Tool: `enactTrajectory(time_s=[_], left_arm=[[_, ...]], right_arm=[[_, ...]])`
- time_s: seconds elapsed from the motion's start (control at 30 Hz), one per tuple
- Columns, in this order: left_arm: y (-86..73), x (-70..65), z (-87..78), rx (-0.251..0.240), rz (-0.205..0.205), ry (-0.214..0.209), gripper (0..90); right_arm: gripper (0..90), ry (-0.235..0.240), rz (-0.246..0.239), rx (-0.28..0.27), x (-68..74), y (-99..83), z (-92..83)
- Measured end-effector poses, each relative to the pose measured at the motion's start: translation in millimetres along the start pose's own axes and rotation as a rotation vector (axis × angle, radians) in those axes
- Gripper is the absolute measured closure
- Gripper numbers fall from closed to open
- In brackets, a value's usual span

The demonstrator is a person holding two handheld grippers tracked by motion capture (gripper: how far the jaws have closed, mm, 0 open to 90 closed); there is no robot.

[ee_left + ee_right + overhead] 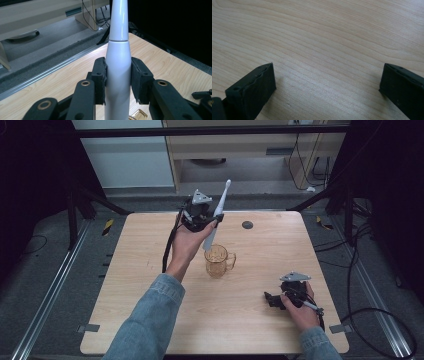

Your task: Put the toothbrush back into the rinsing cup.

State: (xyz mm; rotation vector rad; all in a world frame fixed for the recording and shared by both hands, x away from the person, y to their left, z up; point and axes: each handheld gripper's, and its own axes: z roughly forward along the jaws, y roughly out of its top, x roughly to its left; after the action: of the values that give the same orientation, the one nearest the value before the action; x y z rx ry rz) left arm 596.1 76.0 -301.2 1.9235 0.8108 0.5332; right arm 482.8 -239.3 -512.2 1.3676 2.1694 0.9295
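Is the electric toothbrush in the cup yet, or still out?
Still out. The left claw is shut on the electric toothbrush, holding it tilted above the amber cup, its lower end just over the rim.

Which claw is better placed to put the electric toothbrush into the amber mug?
Left. The left claw already clamps the toothbrush, tilted just above the mug. The right claw rests open on the table, holding nothing.
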Motion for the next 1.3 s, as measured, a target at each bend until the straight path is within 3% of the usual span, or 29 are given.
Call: enactTrajectory(time_s=[0.67, 0.93, 1.3], left_arm=[[-1.6, -3.9, 6.0, -0.012, 0.012, -0.011, 66.8], [-11.1, -9.7, 19.5, 0.006, 0.012, -0.031, 66.8], [-19.4, -12.1, 25.9, 0.001, 0.017, -0.036, 66.8]], right_arm=[[0.4, -0.001, -0.002, 0.0, -0.1, 0.0, 0.0], [0.3, 0.0, -0.002, 0.0, -0.1, 0.0, 0.0], [0.3, 0.0, -0.003, -0.002, -0.2, 0.0, 0.1]])
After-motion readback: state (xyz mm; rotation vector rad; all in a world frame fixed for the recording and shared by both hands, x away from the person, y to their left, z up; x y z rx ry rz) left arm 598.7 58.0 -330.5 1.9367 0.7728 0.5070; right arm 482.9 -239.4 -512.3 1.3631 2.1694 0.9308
